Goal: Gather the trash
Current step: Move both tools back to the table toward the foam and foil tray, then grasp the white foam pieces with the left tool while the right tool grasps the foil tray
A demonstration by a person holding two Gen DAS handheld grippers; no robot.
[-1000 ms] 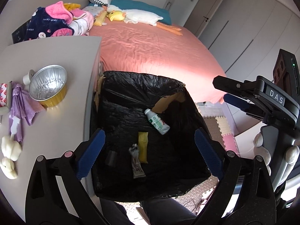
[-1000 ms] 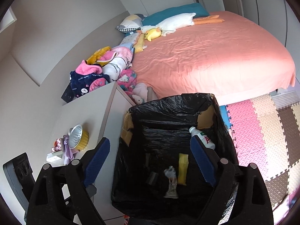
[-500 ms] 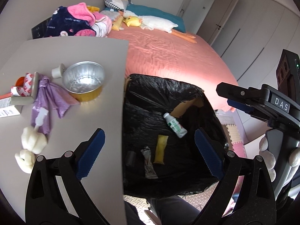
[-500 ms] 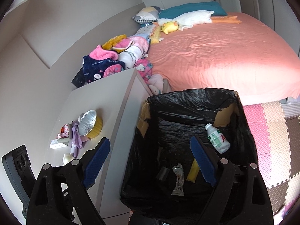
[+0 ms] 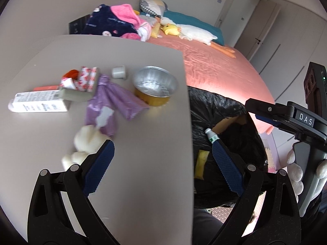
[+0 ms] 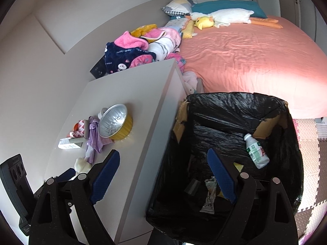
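With both the left gripper and right gripper spread wide and empty, we centre one over the crumpled white tissue on the table beside the lined bin before pinching.

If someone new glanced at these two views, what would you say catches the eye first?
Probably the black-lined trash bin beside the grey table, with a white bottle already inside. Next, the clutter on the table: a foil bowl, a purple bag and a white box. Behind it all, the wide salmon-pink bed.
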